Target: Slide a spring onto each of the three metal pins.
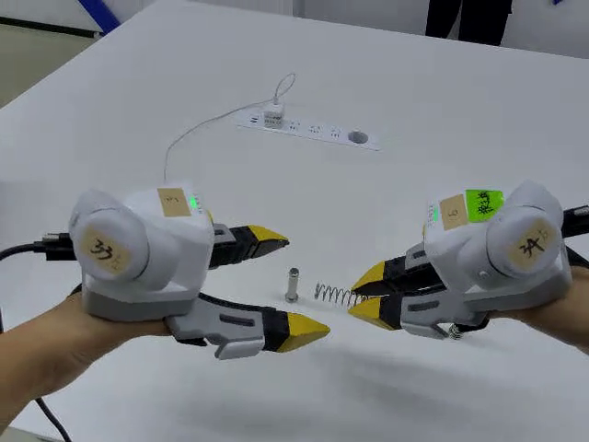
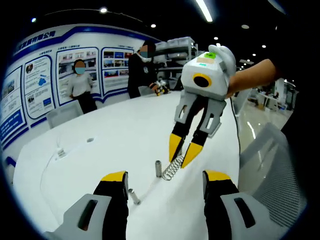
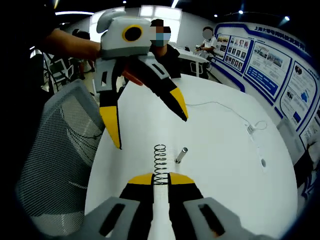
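My white table [image 1: 442,83] carries a power strip [image 1: 308,130] on its far side, with a small charger [image 1: 273,115] plugged in and its thin cable [image 1: 196,130] curling across the top. Nearer me one metal pin [image 1: 293,284] stands upright, and a second pin [image 2: 133,196] lies on its side close by.

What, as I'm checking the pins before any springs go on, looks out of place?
One metal pin stands upright beside the spring held by the right gripper. In the left gripper view a second pin seems to lie tipped over on the table; nothing else stands out.
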### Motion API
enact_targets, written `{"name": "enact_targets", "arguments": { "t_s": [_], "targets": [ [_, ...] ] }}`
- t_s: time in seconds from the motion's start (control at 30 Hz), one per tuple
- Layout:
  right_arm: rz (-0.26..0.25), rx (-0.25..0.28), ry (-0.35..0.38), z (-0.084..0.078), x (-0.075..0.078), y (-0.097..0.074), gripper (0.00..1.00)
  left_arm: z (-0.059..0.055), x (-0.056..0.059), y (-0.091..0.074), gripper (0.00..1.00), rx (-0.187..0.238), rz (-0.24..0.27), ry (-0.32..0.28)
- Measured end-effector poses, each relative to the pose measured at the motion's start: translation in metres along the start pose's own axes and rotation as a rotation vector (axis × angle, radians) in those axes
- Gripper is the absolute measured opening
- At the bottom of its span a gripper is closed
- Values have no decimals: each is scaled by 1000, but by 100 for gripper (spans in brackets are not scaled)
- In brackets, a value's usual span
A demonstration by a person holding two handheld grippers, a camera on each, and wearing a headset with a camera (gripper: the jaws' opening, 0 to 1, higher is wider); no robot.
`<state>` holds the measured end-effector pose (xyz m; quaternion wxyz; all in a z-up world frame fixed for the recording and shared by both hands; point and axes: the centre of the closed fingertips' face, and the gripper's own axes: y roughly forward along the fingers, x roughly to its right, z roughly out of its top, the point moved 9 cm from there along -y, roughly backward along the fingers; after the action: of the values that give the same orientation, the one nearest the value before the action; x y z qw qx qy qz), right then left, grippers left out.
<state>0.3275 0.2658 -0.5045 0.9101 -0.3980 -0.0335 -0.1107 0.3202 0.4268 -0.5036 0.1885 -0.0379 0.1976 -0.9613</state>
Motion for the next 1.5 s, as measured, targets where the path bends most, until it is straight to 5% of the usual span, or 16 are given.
{"name": "enact_targets", "arguments": {
  "t_s": [0.3,0.83,1.5],
  "targets": [
    [50,16,-54,7,-11,-13,10,-1,13,8,47,7,-56,14],
    [76,11,-110,19,-20,-13,10,-3,18,6,17,-6,-123,46],
    [102,19,-147,24,-23,-15,13,-1,23,2,10,-7,-190,61]
  ]
}}
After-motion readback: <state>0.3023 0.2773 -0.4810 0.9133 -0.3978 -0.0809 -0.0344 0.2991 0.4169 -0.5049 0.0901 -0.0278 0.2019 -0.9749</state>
